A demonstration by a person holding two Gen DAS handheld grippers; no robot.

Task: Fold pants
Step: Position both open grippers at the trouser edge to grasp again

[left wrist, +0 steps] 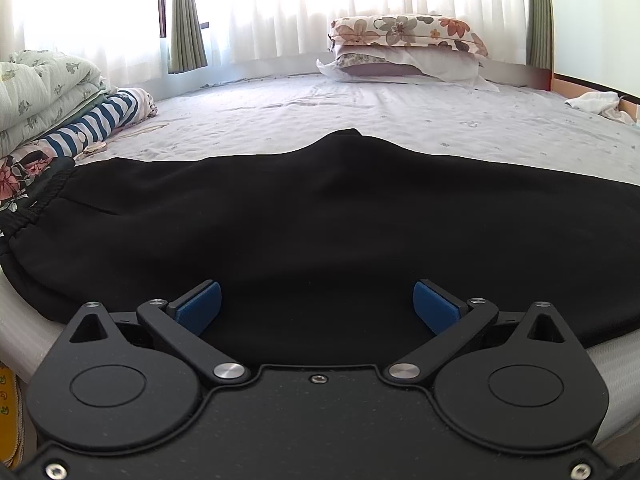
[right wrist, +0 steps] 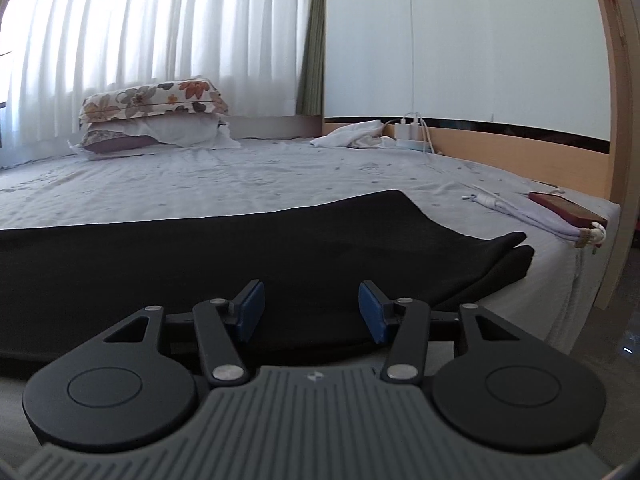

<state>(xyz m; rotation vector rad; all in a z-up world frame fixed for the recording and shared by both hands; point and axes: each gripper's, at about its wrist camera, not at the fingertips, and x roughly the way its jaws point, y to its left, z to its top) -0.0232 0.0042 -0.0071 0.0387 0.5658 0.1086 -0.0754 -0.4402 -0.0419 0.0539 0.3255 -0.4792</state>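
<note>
A: What's on my right cam rn?

B: I see the right gripper (right wrist: 311, 312) low at the near bed edge, jaws apart, blue pads (right wrist: 252, 310) clear of fabric, nothing between them.

A: Pants?

B: Black pants (right wrist: 200, 256) lie flat across the bed sheet (right wrist: 280, 176), leg ends (right wrist: 516, 246) stacked w/ a slight offset at the right.

A: Other stuff?

B: Pillows (right wrist: 152, 120) stacked far left by the white curtain (right wrist: 160, 32). White cloth (right wrist: 352, 134) beside a charger block (right wrist: 410, 130) at the headboard (right wrist: 500, 142). Reddish flat item (right wrist: 568, 210) w/ a pale bundle (right wrist: 536, 216) touching it, near the right bed corner.
</note>
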